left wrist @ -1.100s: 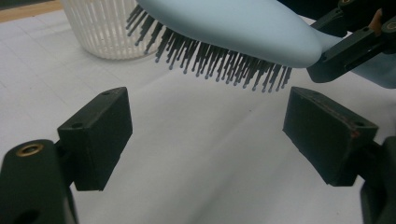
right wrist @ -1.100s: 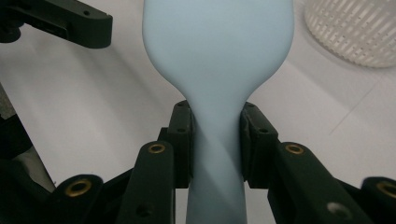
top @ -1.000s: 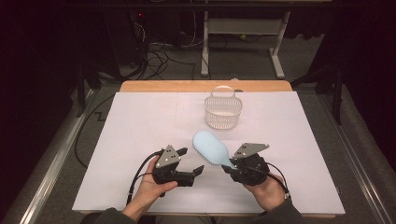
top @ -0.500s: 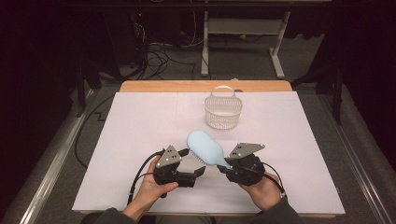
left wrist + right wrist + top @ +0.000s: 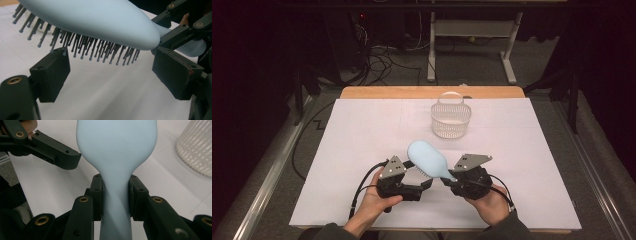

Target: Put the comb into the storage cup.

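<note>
Hands sit close to you at the near edge of the table (image 5: 337, 150). Your right gripper (image 5: 115, 195) has its pads clamped on the neck of the pale blue hairbrush (image 5: 428, 159), which is raised off the table with its bristles facing down. Your left gripper (image 5: 110, 72) waits with jaws wide apart under the bristles, gripping nothing. Keep that right grip firm and the brush level; if you mean to drop it in the white basket (image 5: 451, 120) farther back, carry it high enough to clear the rim.
</note>
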